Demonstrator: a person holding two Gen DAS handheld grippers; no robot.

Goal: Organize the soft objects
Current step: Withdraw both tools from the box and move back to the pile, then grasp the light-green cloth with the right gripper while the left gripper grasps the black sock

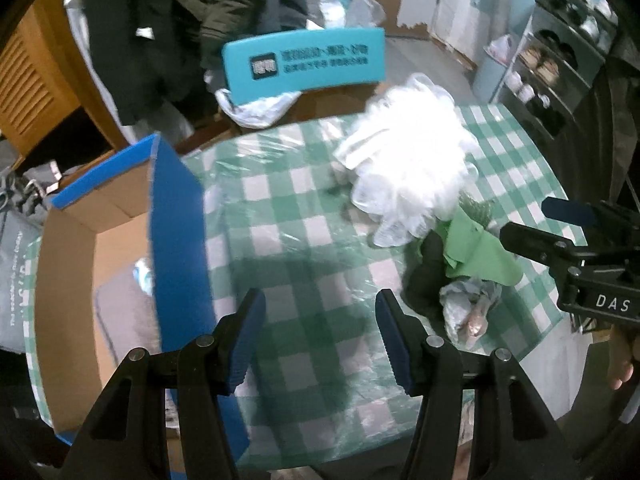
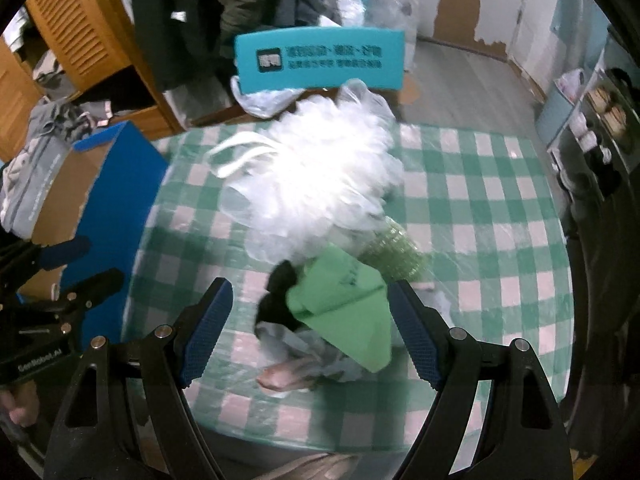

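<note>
Both claws are noted released and empty, the right gripper (image 2: 310, 330) above the crumpled green cloth (image 2: 346, 312) heaped beside the white mesh bath puff (image 2: 316, 184) on the checked green tablecloth (image 2: 480, 208); the cloth is judged light, limp, best pinched at a raised fold.

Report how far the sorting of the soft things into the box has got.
Done: a grey item seems to lie in the blue box. In hand: nothing; both the left hand-held gripper and right hand-held gripper are open. Left: white mesh puff, green cloth, black item on the table.
</note>
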